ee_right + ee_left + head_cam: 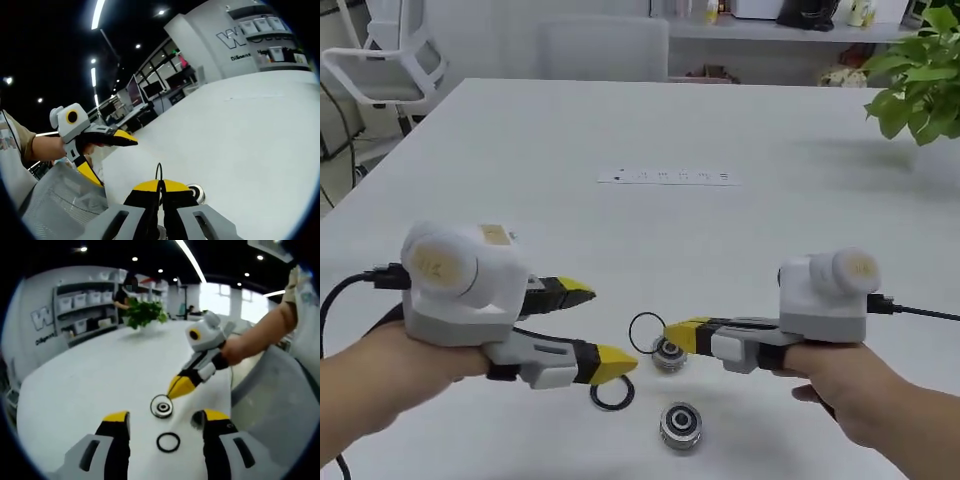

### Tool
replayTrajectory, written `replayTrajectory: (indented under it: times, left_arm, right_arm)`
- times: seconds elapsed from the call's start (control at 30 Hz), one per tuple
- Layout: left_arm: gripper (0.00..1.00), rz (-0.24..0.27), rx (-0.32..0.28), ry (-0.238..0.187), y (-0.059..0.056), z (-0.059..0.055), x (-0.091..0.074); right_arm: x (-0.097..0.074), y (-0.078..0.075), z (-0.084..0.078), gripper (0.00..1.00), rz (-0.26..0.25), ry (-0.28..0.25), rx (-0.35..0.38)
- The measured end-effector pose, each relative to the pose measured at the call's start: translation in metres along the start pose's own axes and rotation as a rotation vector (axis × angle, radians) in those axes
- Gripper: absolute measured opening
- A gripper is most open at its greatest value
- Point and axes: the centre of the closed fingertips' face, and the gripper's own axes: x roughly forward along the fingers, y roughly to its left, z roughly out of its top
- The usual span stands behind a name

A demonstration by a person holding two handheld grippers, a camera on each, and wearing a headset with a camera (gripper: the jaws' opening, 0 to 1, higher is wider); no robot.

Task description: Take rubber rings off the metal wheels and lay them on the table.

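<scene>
My right gripper [682,335] [160,186] is shut on a thin black rubber ring [645,330] [159,172], which stands up from its yellow tips. Just below those tips a metal wheel [668,354] [161,406] [196,192] lies on the white table. A second metal wheel [680,425] rests nearer the front edge. Another black ring [611,393] [168,442] lies flat on the table. My left gripper [597,328] [165,417] is open, with nothing in it, hovering over that loose ring and pointing at the right gripper [180,386].
A white power strip [665,177] is set into the middle of the table [620,130]. A green plant [920,80] stands at the far right. A white chair [390,60] is beyond the far left corner, and shelves run along the back.
</scene>
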Motion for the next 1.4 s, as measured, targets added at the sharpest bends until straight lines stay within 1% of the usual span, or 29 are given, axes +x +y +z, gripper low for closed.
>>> replayTrajectory:
  times: [0.2,0.3,0.53,0.87,1.07,1.27,1.4]
  left_arm:
    - [0.63,0.032,-0.007,0.004,0.006,-0.008,-0.011]
    - [0.64,0.039,-0.016,0.006,0.007,-0.011,-0.015]
    - [0.67,0.054,-0.036,-0.003,0.007,-0.014,-0.026]
    - [0.71,0.077,-0.04,0.009,0.01,-0.025,-0.04]
    - [0.72,0.086,-0.05,0.017,0.01,-0.032,-0.046]
    - [0.73,0.094,-0.05,0.017,0.011,-0.033,-0.05]
    - [0.73,0.097,-0.055,0.017,0.011,-0.035,-0.05]
  right_arm:
    - [0.002,0.004,0.001,0.0,0.01,0.011,-0.008]
    - [0.005,0.007,0.0,0.0,0.017,0.02,-0.011]
    - [0.011,0.015,-0.003,0.0,0.038,0.047,-0.026]
    - [0.023,0.024,-0.015,0.0,0.069,0.104,-0.048]
    - [0.031,0.028,-0.025,0.0,0.084,0.147,-0.056]
    - [0.037,0.028,-0.037,0.0,0.089,0.186,-0.042]
    - [0.038,0.025,-0.041,0.0,0.093,0.191,0.01]
